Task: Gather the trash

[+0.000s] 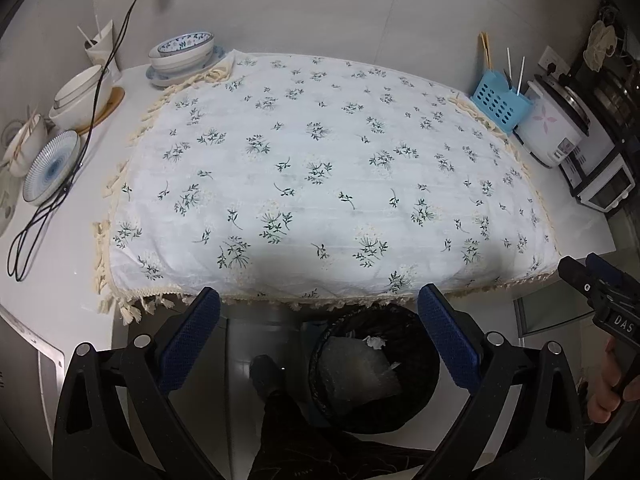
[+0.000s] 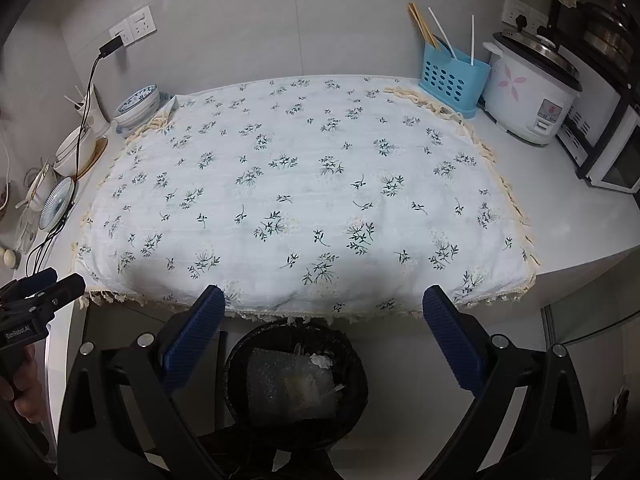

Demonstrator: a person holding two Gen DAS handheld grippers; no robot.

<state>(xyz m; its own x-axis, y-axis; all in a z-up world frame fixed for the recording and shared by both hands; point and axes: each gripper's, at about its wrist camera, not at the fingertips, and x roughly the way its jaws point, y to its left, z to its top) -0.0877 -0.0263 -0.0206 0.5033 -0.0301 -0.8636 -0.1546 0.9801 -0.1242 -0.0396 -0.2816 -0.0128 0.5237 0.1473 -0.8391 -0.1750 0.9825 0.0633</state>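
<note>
Both grippers hang over the table's near edge, jaws spread and empty: the left gripper [image 1: 318, 336] and right gripper [image 2: 323, 338] each frame the black bin [image 1: 374, 368] at lower centre. The trash [image 2: 290, 386], seemingly bubble wrap and tissue, already lies inside it, so the floral cloth [image 2: 300, 192] above looks bare.

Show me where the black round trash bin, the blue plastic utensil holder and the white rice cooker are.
Black round trash bin [image 2: 356, 364]: right wrist view, on its right rim.
Blue plastic utensil holder [image 2: 450, 80]: right wrist view, on its perforated front wall.
White rice cooker [image 1: 548, 124]: left wrist view, on its white side.
</note>
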